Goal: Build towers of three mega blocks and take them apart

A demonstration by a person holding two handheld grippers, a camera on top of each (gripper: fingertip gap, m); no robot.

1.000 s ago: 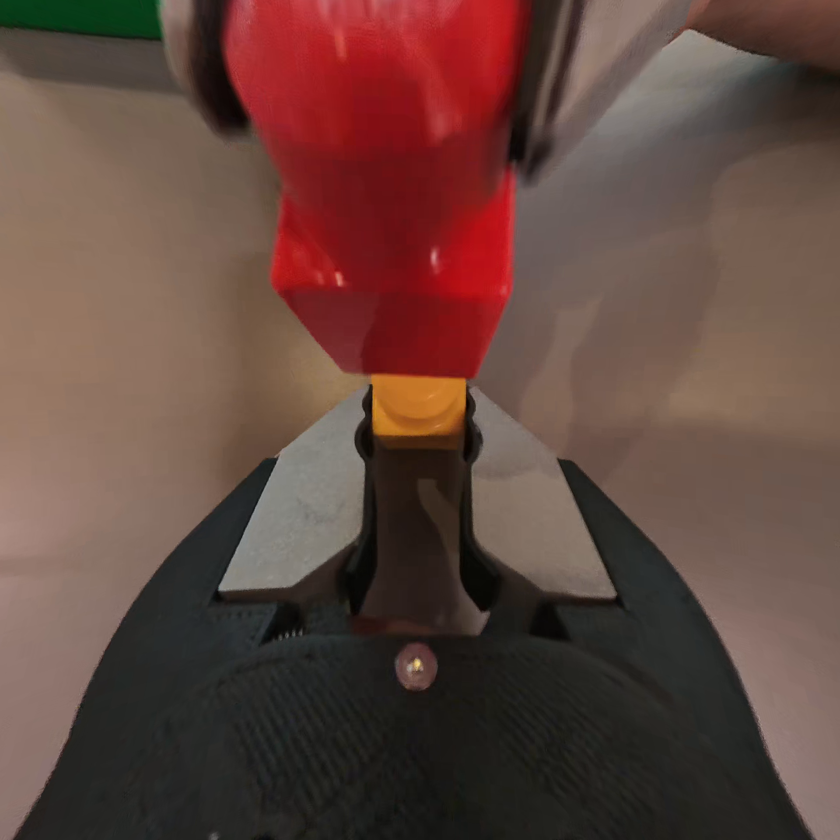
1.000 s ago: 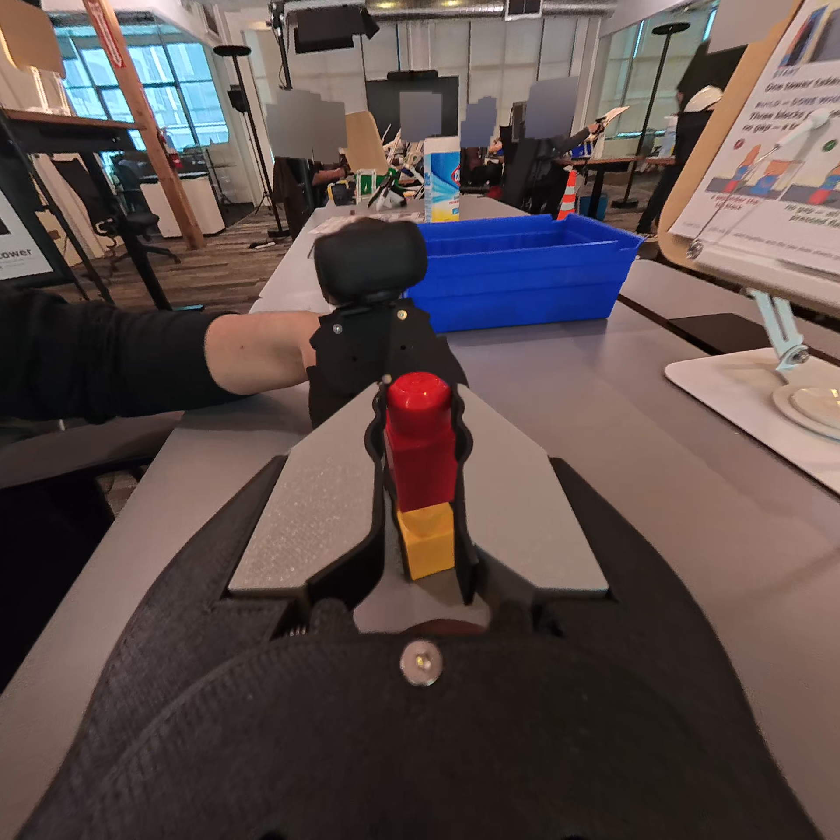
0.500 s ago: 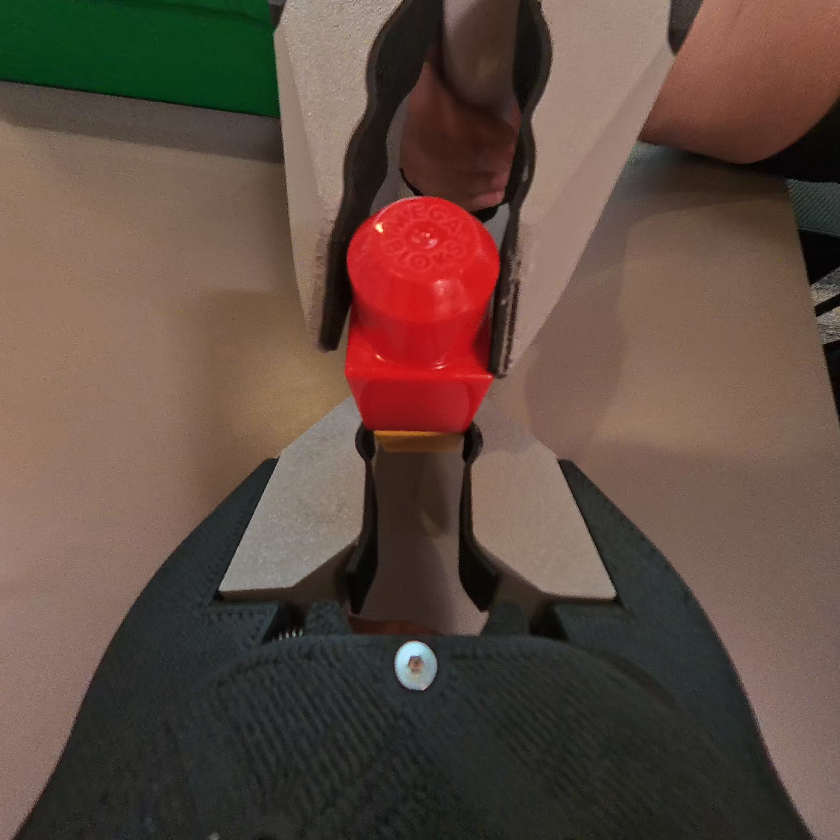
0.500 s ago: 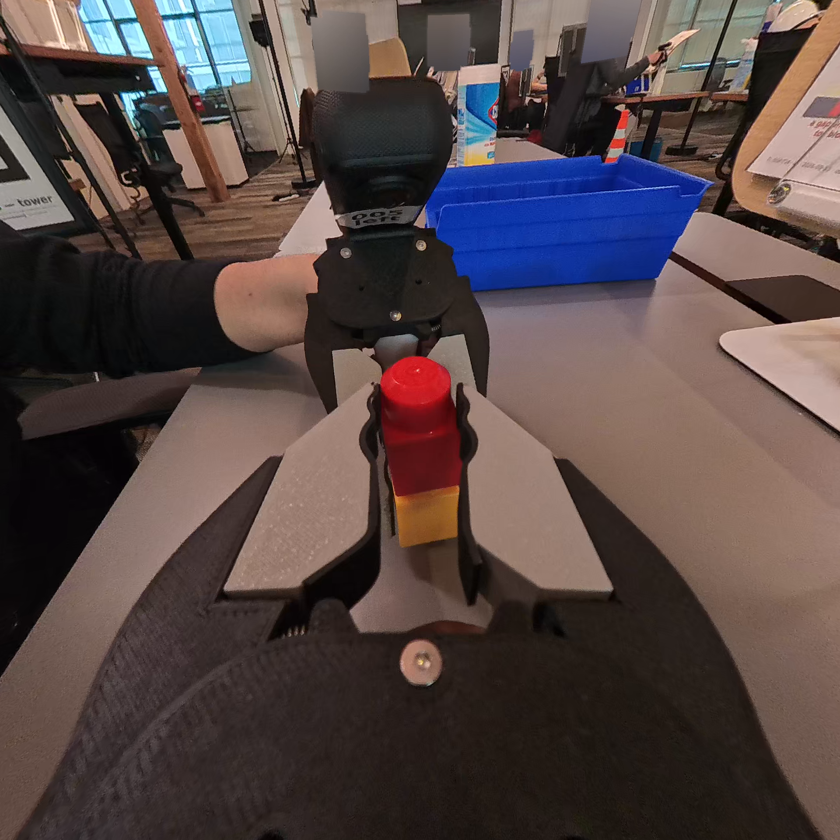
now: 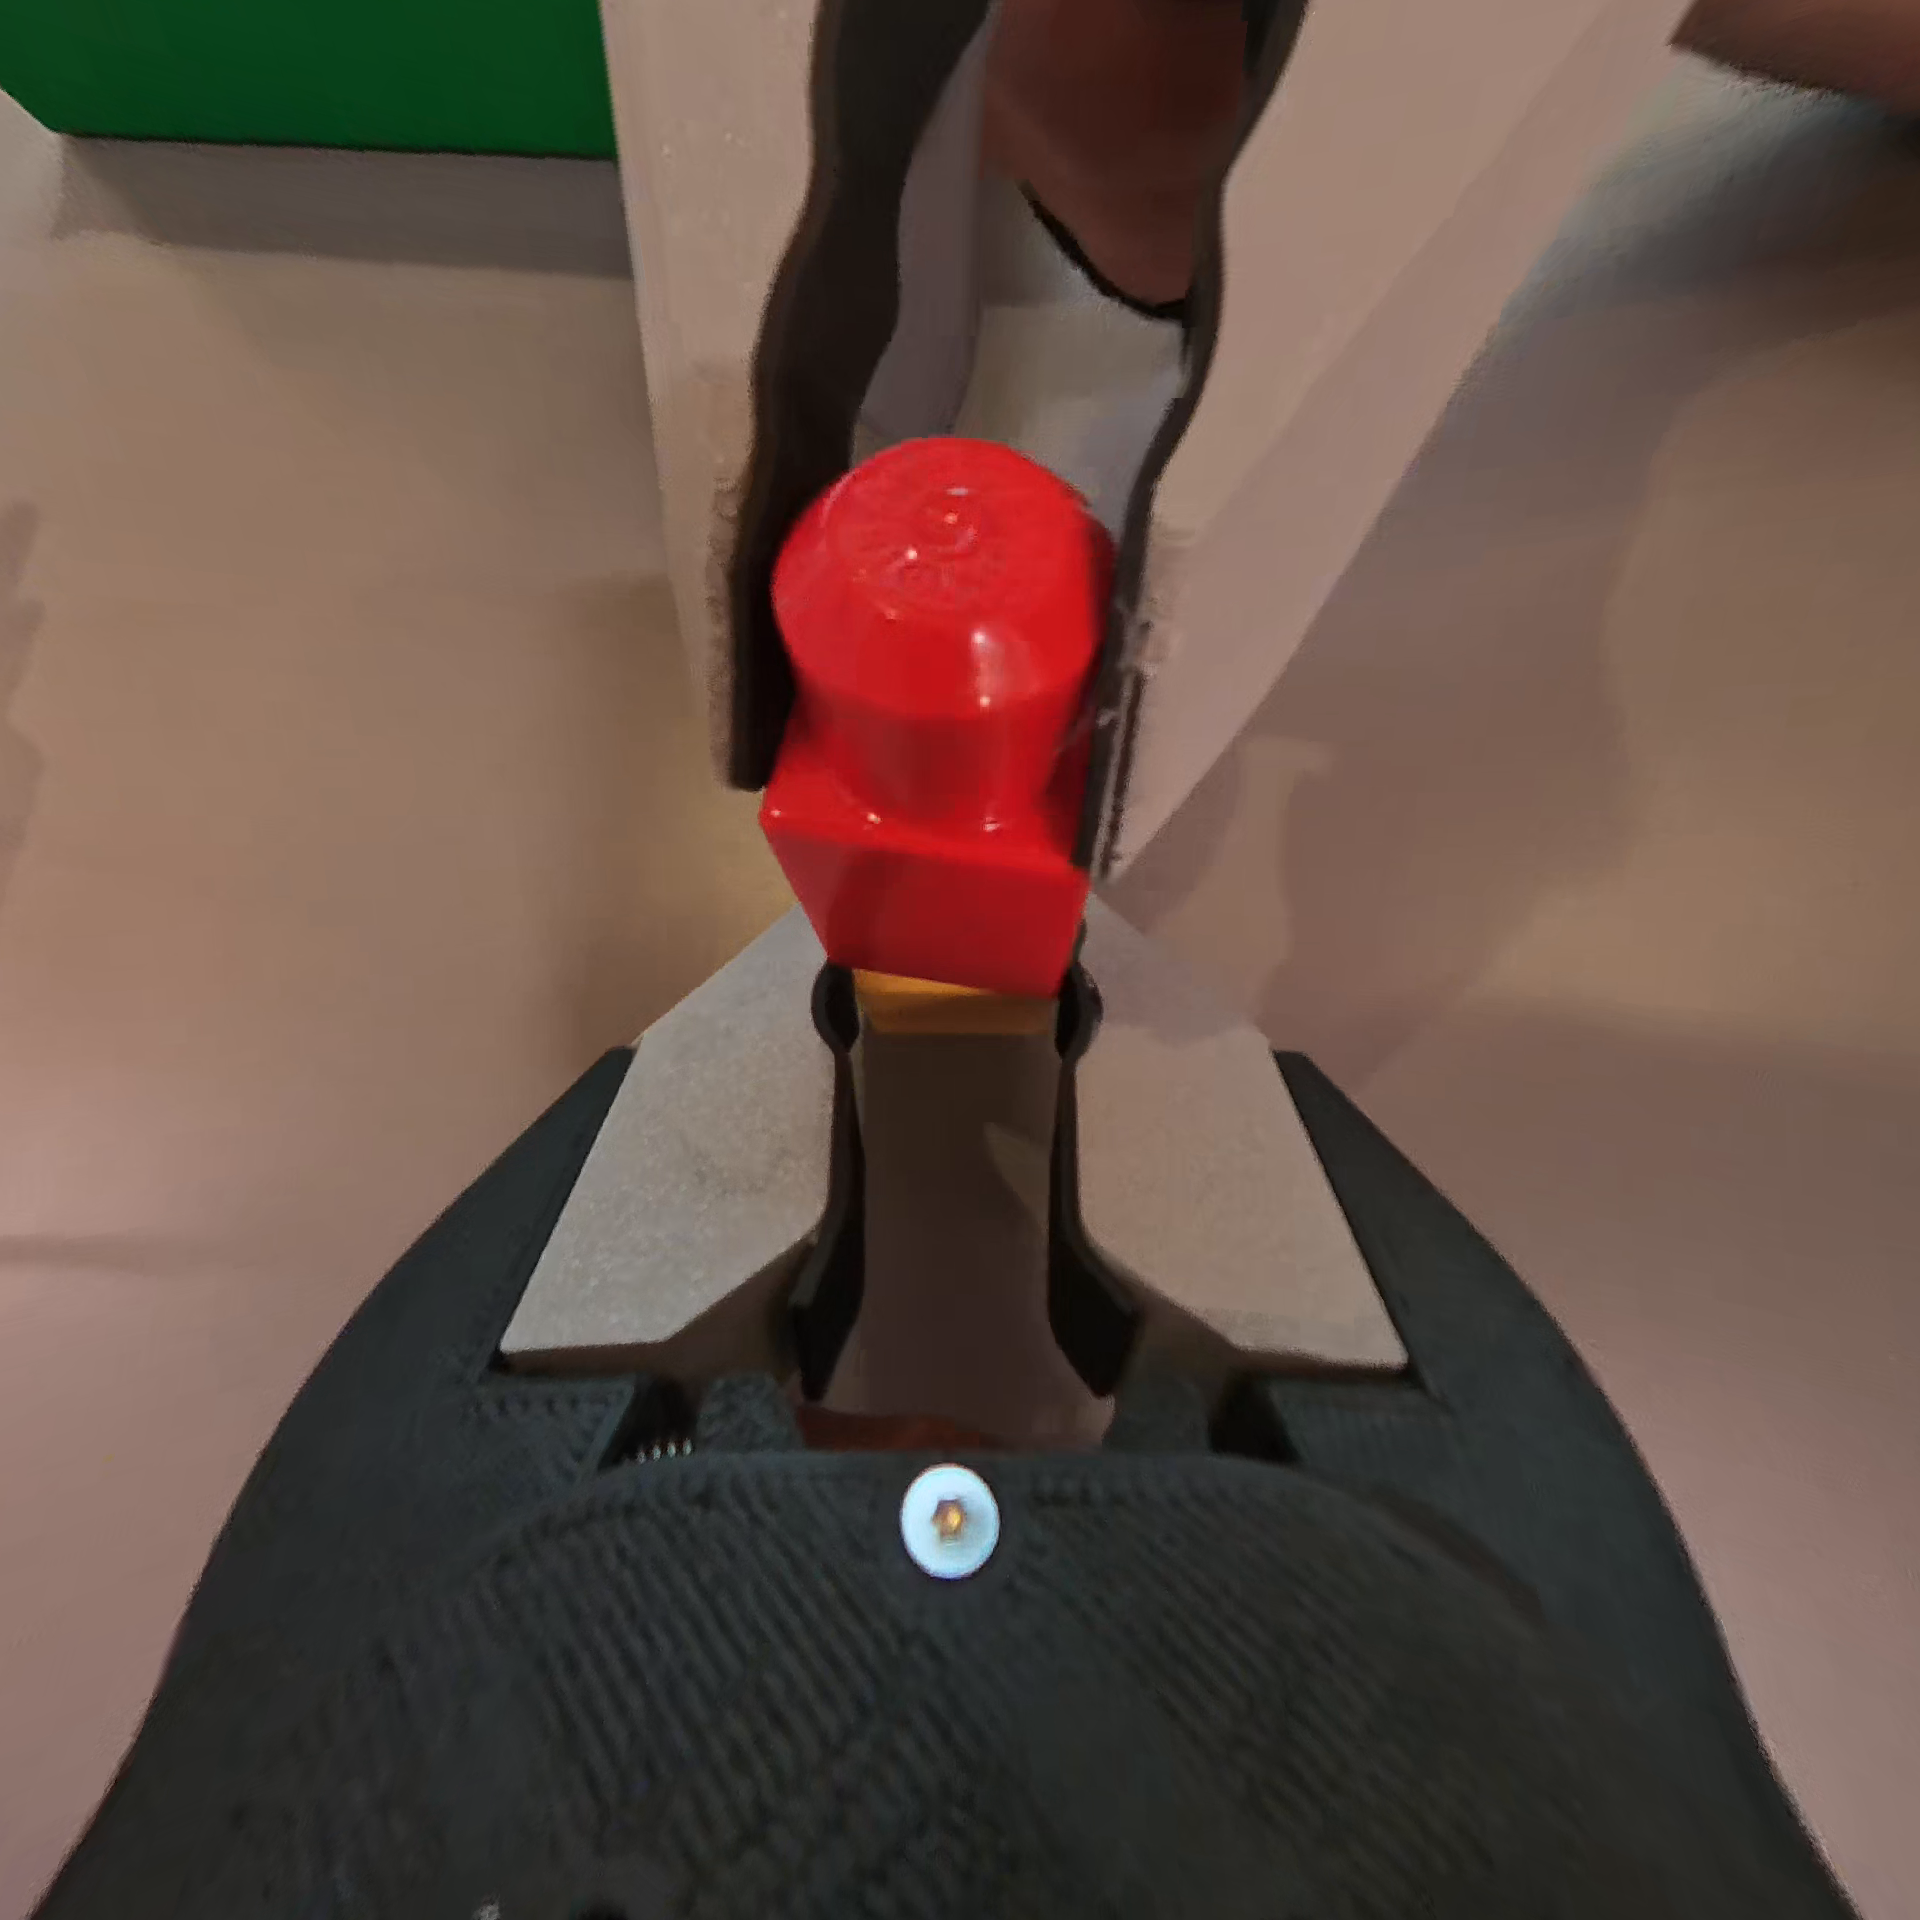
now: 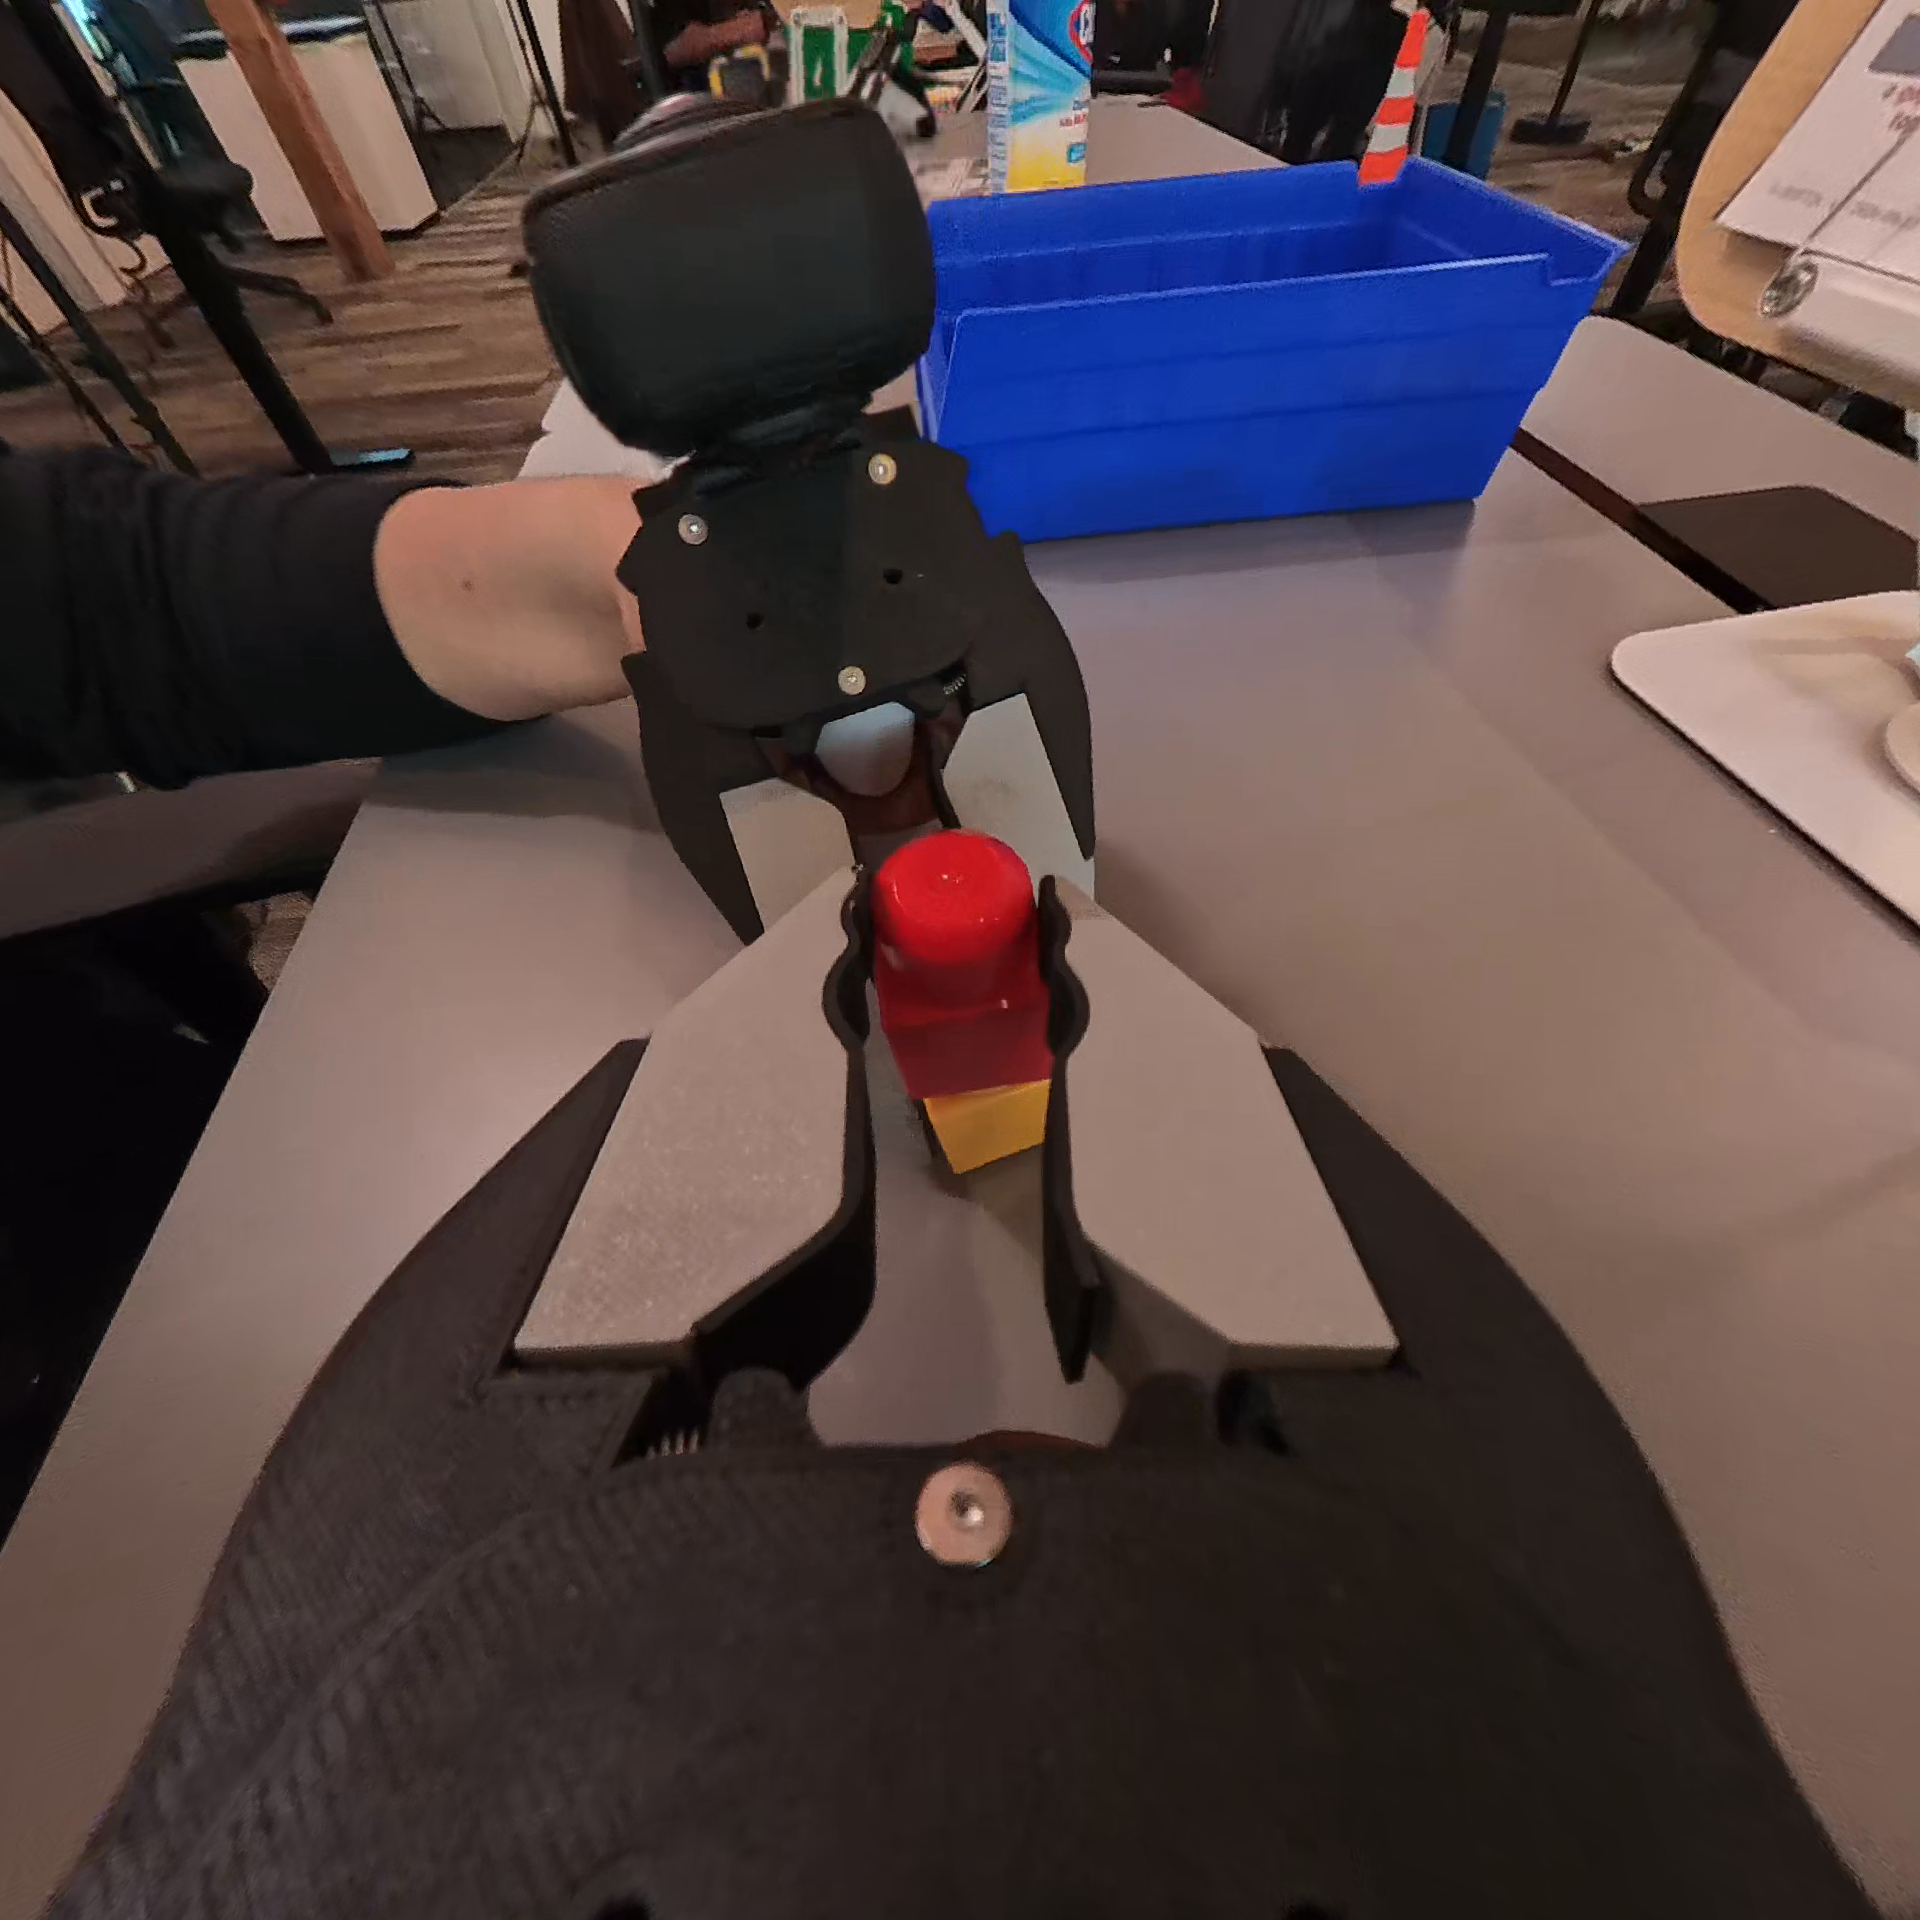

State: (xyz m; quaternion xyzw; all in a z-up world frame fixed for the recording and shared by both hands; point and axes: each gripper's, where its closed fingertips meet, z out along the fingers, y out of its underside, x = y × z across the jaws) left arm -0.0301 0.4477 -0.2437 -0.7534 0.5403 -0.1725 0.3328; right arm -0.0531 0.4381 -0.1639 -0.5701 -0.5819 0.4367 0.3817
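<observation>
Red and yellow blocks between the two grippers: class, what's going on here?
A person works two handheld grippers over a grey table. The left gripper clamps the yellow block; the right gripper grips the red block stacked on it. The red block sits tilted on the yellow. A blue bin stands behind.

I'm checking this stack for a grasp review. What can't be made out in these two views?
- Yellow block: in the left wrist view the red block covers all but a strip.
- Left gripper fingertips: in the right wrist view the red block and the right gripper hide them.
- Any third block: none shows.
- Blue bin: its floor is hidden by its front wall.
</observation>
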